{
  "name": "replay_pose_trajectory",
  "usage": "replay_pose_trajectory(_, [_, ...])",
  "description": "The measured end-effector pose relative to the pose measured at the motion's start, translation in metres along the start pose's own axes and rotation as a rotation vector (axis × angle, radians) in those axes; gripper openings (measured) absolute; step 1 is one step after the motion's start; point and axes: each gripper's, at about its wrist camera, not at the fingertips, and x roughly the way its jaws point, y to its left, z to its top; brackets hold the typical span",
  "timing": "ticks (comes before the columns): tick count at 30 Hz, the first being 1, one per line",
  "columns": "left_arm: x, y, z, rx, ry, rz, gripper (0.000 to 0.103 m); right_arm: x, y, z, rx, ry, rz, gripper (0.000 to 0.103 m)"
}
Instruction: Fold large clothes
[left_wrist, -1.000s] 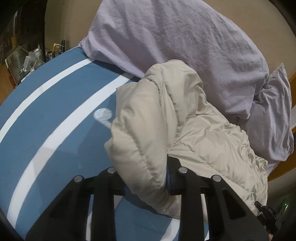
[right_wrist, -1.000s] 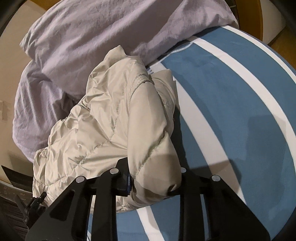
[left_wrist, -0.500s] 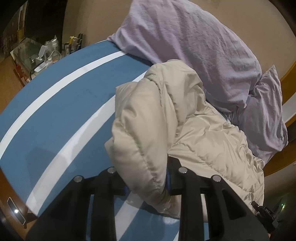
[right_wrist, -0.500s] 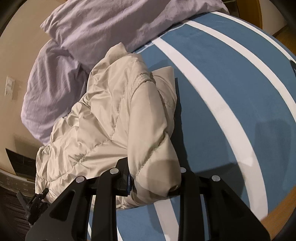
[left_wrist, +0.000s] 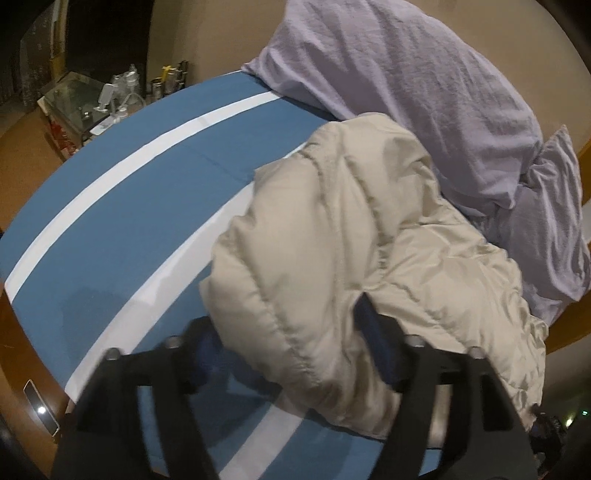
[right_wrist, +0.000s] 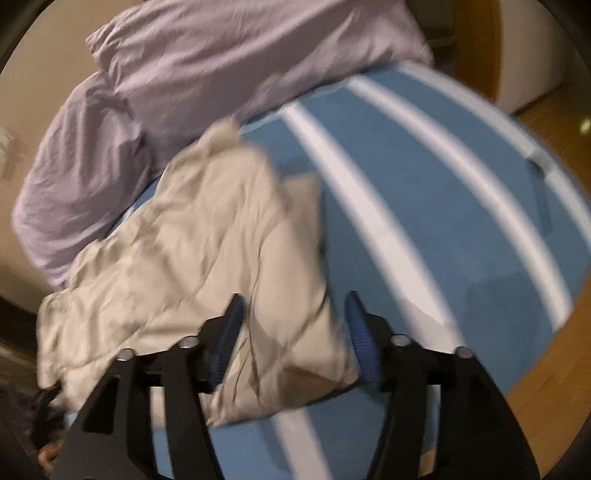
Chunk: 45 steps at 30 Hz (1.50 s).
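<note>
**Beige jacket between opening jaws**

Left wrist: the puffy beige jacket (left_wrist: 369, 251) lies bunched on the blue striped bed (left_wrist: 129, 206) against a lilac pillow (left_wrist: 406, 74). The left gripper (left_wrist: 291, 336) is opening, fabric still between its pads.

Right wrist: the right gripper (right_wrist: 293, 321) is opening too, a jacket fold lying loose between its jaws.

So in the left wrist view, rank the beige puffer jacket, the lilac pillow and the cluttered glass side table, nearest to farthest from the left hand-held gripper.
1. Beige puffer jacket, between the opening jaws of the left hand-held gripper.
2. Lilac pillow, beyond the jacket, upper right.
3. Glass side table, off the bed, far upper left.
</note>
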Motion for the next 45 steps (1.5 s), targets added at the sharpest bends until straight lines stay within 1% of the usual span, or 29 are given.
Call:
replay_pose_trajectory(2, [0.003,0.002,0.0,-0.013,0.008,0.002,0.081,-0.006,0.005,0.008,-0.021,-0.039,-0.009,0.065])
replay_pose_trajectory(4, [0.006,0.004,0.001,-0.026,0.014,-0.002,0.086,-0.008,0.015,0.013,-0.055,-0.052,0.001,0.065])
replay_pose_trajectory(6, [0.008,0.006,0.001,-0.041,0.015,-0.008,0.088,-0.008,0.035,0.016,-0.112,-0.062,0.025,0.065])
replay_pose_trajectory(9, [0.013,0.007,0.004,-0.065,0.019,-0.012,0.089,0.002,0.071,0.012,-0.208,-0.033,0.079,0.065])
replay_pose_trajectory(14, [0.019,0.001,0.008,-0.068,0.014,-0.005,0.09,0.021,0.135,-0.01,-0.391,0.009,0.128,0.065])
replay_pose_trajectory(17, [0.022,-0.003,0.011,-0.067,0.014,-0.002,0.09,0.03,0.159,-0.022,-0.451,0.024,0.132,0.065])
replay_pose_trajectory(19, [0.024,-0.004,0.013,-0.07,0.016,0.001,0.091,0.032,0.167,-0.028,-0.475,0.028,0.131,0.066])
replay_pose_trajectory(22, [0.027,-0.005,0.014,-0.076,0.016,0.005,0.093,0.031,0.174,-0.032,-0.496,0.022,0.132,0.066])
replay_pose_trajectory(23, [0.028,-0.005,0.015,-0.066,0.037,0.004,0.093,0.028,0.174,-0.034,-0.501,0.018,0.135,0.066])
replay_pose_trajectory(29, [0.031,-0.004,0.016,-0.071,0.038,0.004,0.096,0.034,0.181,-0.038,-0.511,0.029,0.131,0.067])
replay_pose_trajectory(35, [0.036,-0.004,0.019,-0.08,0.034,-0.006,0.097,0.054,0.182,-0.052,-0.539,0.052,0.087,0.071])
replay_pose_trajectory(40, [0.042,-0.006,0.021,-0.112,0.033,-0.036,0.097,0.068,0.183,-0.063,-0.58,0.025,0.062,0.072])
replay_pose_trajectory(42, [0.043,-0.008,0.021,-0.128,0.03,-0.051,0.095,0.07,0.181,-0.064,-0.587,0.022,0.065,0.072])
replay_pose_trajectory(43, [0.044,-0.008,0.021,-0.135,0.027,-0.061,0.09,0.07,0.181,-0.064,-0.588,0.021,0.066,0.072])
replay_pose_trajectory(44, [0.043,-0.009,0.02,-0.14,0.023,-0.071,0.087,0.07,0.181,-0.064,-0.59,0.02,0.069,0.072])
replay_pose_trajectory(45, [0.042,-0.011,0.02,-0.14,0.018,-0.076,0.082,0.07,0.18,-0.064,-0.591,0.019,0.07,0.072])
